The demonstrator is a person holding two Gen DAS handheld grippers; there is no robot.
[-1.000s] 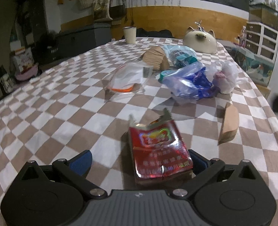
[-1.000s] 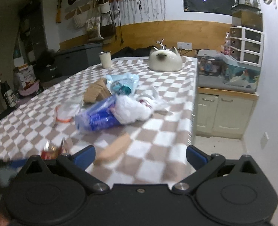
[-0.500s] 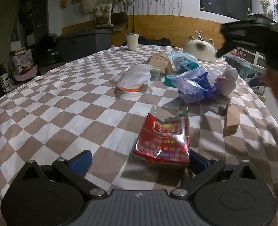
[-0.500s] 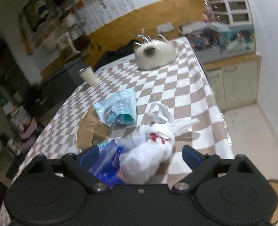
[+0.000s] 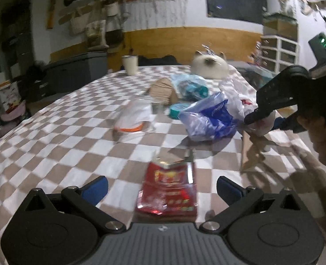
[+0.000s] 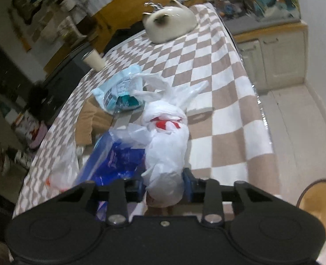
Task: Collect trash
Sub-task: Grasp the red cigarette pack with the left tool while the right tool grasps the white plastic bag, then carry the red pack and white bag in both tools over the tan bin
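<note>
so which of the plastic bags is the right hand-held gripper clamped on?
The white plastic bag with red print, pinched in the right hand-held gripper; the blue bag lies free beside it.

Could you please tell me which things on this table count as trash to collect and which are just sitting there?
Trash: white bag, blue bag, red wrapper, teal packet, clear bag.
Bystanders: cup, cat figure.

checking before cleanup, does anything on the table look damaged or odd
The red snack packet by the left gripper is torn open and crumpled. Other wrappers and bags lie scattered; the right gripper pinches the white plastic bag.
</note>
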